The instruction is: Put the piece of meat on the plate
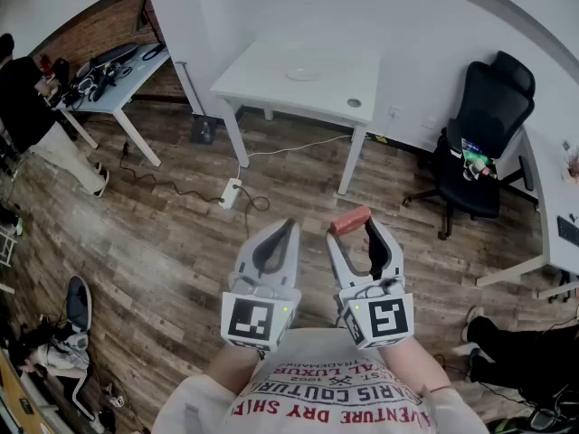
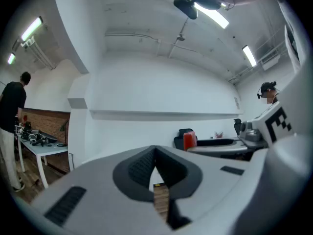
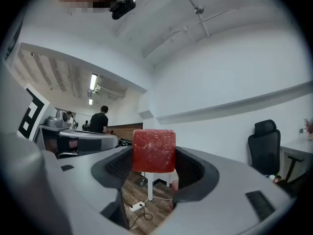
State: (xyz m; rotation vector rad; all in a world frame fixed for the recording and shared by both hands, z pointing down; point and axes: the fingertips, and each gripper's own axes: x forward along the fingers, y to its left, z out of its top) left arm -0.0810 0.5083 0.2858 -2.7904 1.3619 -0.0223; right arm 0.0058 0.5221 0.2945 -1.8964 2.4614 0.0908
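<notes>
Right gripper view: the red, marbled block of meat (image 3: 154, 150) is clamped by its flat sides between the fingers (image 3: 193, 169) of the right gripper (image 3: 154, 156), in mid-air. It is judged light, softish and slick, and best held mid-block. The left gripper (image 2: 155, 153) is closed on nothing.

A white worktop (image 1: 262, 78) stands on the wood floor (image 1: 163, 251) by the far wall. A power strip (image 1: 232, 193) lies near its legs, with a cable (image 1: 298, 146) running to it. A black office chair (image 1: 484, 120) stands to the right. At the left, a person in black (image 1: 23, 93) stands beside a gear-cluttered table (image 1: 136, 81) before a brick wall (image 1: 95, 30).
</notes>
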